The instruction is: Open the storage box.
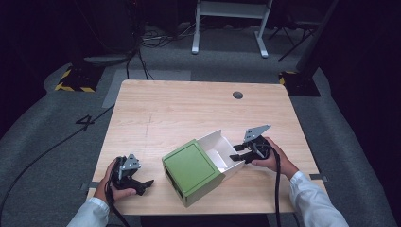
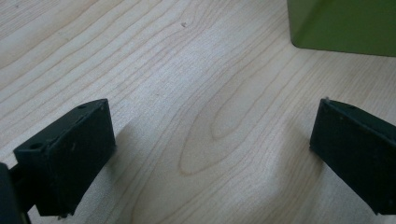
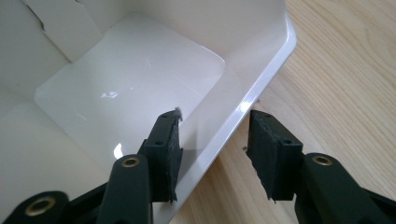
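A green box sleeve (image 1: 191, 170) lies near the table's front edge, with a white drawer (image 1: 220, 146) slid out of its right side. My right gripper (image 1: 235, 154) is open at the drawer's right end. In the right gripper view the gripper (image 3: 215, 135) straddles the drawer's wall (image 3: 261, 70), one jaw inside over the glossy white floor (image 3: 135, 79) and one outside, with gaps on both sides. My left gripper (image 1: 144, 186) rests open on bare wood left of the sleeve. In the left gripper view the gripper (image 2: 212, 140) has nothing between its jaws, and the sleeve's green corner (image 2: 343, 23) lies ahead.
The wooden table (image 1: 189, 109) has a round cable hole (image 1: 238, 95) near its far right. Behind it on the grey floor stand a white desk frame (image 1: 229, 23), loose cables and a stand base with yellow-black tape (image 1: 75, 80).
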Demonstrator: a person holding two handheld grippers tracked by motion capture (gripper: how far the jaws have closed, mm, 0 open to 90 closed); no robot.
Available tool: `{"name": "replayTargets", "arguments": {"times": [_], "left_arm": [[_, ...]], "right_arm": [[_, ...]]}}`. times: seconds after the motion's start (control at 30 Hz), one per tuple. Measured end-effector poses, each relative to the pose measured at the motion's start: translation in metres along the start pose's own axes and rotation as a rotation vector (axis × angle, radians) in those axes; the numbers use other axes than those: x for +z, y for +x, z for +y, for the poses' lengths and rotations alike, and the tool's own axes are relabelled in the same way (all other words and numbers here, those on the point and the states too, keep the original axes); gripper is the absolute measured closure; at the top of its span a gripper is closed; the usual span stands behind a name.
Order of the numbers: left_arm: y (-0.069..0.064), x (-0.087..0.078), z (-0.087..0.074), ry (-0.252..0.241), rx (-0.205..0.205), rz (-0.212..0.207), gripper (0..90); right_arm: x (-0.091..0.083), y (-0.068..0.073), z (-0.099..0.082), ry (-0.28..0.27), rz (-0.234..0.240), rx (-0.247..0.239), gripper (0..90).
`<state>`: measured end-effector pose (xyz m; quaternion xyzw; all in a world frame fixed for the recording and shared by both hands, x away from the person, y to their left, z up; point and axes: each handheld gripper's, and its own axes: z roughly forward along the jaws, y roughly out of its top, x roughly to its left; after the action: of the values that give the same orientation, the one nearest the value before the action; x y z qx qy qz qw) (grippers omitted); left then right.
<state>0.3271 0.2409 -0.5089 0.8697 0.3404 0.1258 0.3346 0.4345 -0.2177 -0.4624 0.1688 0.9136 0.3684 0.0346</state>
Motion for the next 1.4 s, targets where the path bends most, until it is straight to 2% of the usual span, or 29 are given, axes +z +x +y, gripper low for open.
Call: {"name": "replayTargets", "arguments": {"times": [0.5,0.73,0.97,1.2,1.4], "left_arm": [[0.0,0.0,0.0,0.0,0.0,0.0,0.2],[0.0,0.0,0.0,0.0,0.0,0.0,0.2],[0.0,0.0,0.0,0.0,0.0,0.0,0.2],[0.0,0.0,0.0,0.0,0.0,0.0,0.2],[0.0,0.0,0.0,0.0,0.0,0.0,0.2]], "right_arm": [[-0.002,-0.013,-0.004,-0.003,-0.026,0.012,54.7],[-0.002,-0.015,-0.002,-0.004,-0.034,0.001,55.1],[-0.002,-0.019,-0.002,-0.001,-0.075,-0.003,55.3],[-0.006,-0.02,-0.001,-0.029,-0.078,0.005,52.1],[-0.016,-0.021,-0.001,-0.057,-0.127,0.014,49.4]]}}
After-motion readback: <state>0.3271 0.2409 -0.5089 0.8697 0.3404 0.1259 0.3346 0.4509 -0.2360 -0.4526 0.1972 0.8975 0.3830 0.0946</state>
